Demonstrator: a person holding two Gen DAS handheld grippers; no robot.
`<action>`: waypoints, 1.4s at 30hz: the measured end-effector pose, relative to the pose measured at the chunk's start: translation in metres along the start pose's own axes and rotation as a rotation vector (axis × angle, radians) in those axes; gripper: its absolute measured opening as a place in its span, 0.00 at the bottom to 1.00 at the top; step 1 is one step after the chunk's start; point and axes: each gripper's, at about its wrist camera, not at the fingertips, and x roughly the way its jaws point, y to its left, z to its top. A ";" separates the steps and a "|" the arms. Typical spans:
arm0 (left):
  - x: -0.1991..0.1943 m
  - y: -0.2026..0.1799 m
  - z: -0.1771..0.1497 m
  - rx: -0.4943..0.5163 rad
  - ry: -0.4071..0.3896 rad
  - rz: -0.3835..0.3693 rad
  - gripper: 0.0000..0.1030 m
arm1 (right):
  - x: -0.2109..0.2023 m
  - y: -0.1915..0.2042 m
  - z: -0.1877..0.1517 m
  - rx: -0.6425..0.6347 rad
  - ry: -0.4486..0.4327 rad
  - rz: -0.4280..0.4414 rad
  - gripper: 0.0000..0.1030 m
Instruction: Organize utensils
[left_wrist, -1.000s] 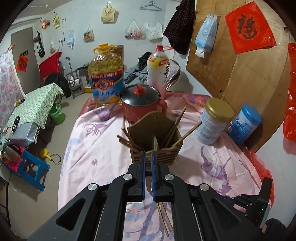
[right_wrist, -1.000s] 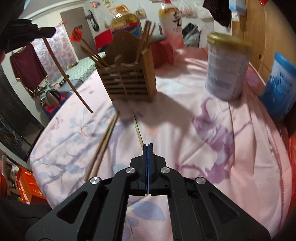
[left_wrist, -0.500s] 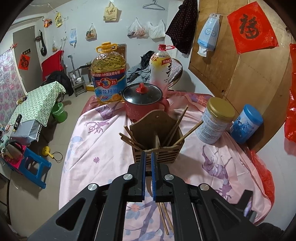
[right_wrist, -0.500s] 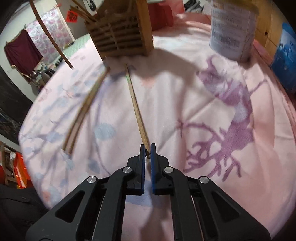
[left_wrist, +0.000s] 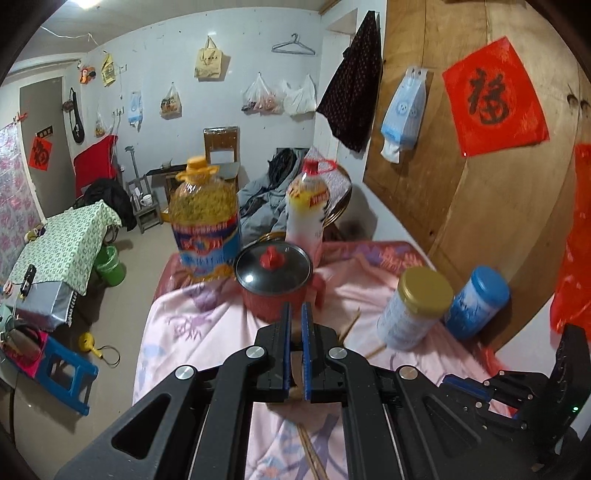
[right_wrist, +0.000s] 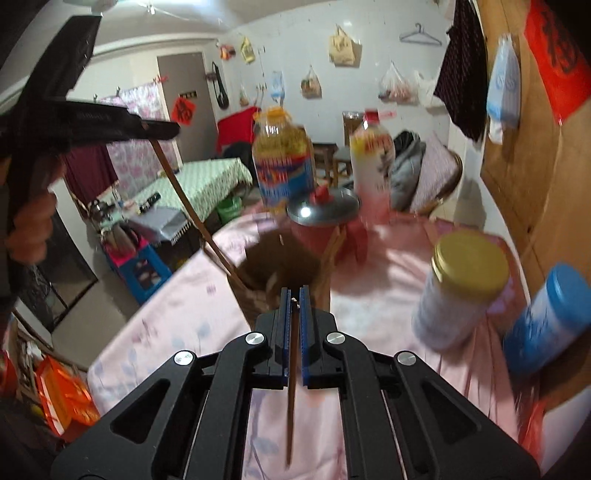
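Note:
My left gripper (left_wrist: 294, 314) is shut on a brown chopstick (right_wrist: 184, 199). In the right wrist view that stick slants down from the left gripper (right_wrist: 168, 130) at the upper left to the rim of the wooden utensil holder (right_wrist: 280, 266). My right gripper (right_wrist: 294, 295) is shut on a second chopstick (right_wrist: 291, 406), which hangs down below its pads above the pink cloth. The holder stands just ahead of the right gripper, blurred, with several chopsticks in it. In the left wrist view the holder is mostly hidden behind the fingers, and two loose chopsticks (left_wrist: 310, 454) lie on the cloth.
Behind the holder stand a red pot with a glass lid (left_wrist: 273, 280), a large oil bottle (left_wrist: 203, 221) and a white bottle (left_wrist: 306, 214). A gold-lidded can (left_wrist: 413, 310) and a blue-lidded can (left_wrist: 476, 302) stand right, by the wooden wall. The table edge (left_wrist: 147, 332) drops off left.
The right gripper closed on a chopstick lying on the cloth and lifted it toward the holder. The left gripper rose with its chopstick; both views now sit higher over the table.

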 end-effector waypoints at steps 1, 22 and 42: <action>0.002 0.001 0.006 0.002 -0.005 0.002 0.06 | 0.000 0.003 0.010 -0.006 -0.016 -0.003 0.05; 0.112 0.050 -0.028 -0.088 0.115 0.056 0.44 | 0.097 -0.002 0.057 0.076 0.003 -0.057 0.12; 0.046 0.068 -0.205 -0.253 0.262 0.243 0.64 | 0.058 0.026 -0.129 0.191 0.190 -0.049 0.59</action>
